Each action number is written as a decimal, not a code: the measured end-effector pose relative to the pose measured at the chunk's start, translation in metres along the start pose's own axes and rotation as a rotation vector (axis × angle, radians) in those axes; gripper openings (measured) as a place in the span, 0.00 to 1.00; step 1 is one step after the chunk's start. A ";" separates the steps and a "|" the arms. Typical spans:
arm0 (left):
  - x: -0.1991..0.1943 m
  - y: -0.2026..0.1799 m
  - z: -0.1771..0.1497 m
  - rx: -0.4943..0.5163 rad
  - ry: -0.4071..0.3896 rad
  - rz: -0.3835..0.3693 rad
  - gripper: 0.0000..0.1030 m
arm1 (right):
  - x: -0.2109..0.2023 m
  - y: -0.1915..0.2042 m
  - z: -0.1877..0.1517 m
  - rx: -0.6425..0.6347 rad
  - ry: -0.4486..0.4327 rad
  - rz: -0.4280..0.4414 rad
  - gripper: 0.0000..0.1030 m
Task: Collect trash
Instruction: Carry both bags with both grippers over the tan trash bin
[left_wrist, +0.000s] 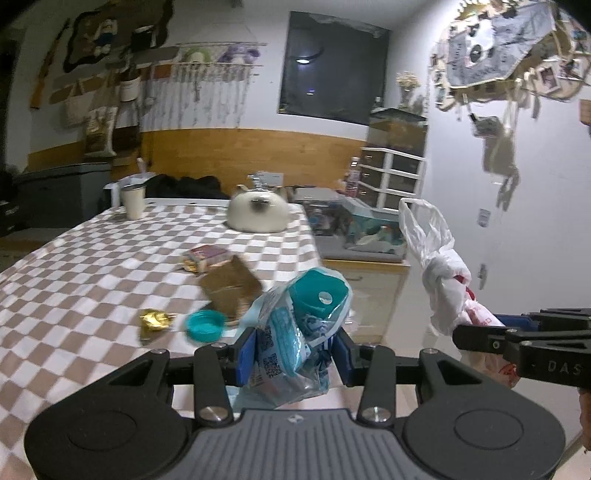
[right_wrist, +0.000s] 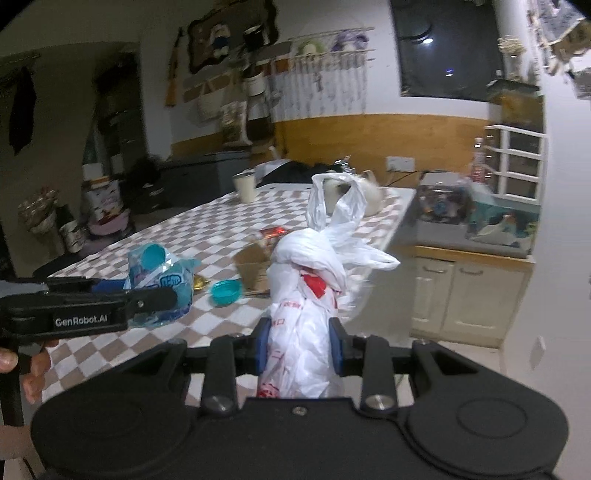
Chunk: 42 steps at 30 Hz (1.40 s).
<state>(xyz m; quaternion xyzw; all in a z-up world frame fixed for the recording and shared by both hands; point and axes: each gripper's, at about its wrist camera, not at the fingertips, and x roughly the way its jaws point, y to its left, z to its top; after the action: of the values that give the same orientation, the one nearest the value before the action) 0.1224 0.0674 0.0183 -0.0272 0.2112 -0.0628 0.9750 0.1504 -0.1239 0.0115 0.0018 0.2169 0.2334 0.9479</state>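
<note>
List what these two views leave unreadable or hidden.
- Knotted white bag, right wrist view: contents hidden by its opaque plastic.
- Brown cardboard piece, left wrist view: blurred, print unreadable.
- Gold wrapper, left wrist view: too small and blurred to identify.
- Blue packet in the left gripper: lower end hidden behind the gripper body.

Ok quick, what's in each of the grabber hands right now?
Left gripper: closed on a crumpled clear-and-teal plastic wrapper.
Right gripper: closed on a knotted white plastic bag with red print.
</note>
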 end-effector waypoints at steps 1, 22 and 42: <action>0.001 -0.007 0.001 0.004 -0.001 -0.010 0.43 | -0.005 -0.007 -0.001 0.006 -0.004 -0.012 0.33; 0.089 -0.173 -0.046 0.091 0.141 -0.234 0.43 | -0.068 -0.159 -0.077 0.180 0.047 -0.275 0.33; 0.303 -0.189 -0.148 -0.032 0.401 -0.221 0.43 | 0.079 -0.267 -0.197 0.456 0.288 -0.288 0.33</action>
<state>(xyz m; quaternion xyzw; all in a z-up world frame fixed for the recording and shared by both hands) 0.3138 -0.1642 -0.2251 -0.0525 0.3973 -0.1702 0.9002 0.2503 -0.3455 -0.2275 0.1506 0.3939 0.0397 0.9059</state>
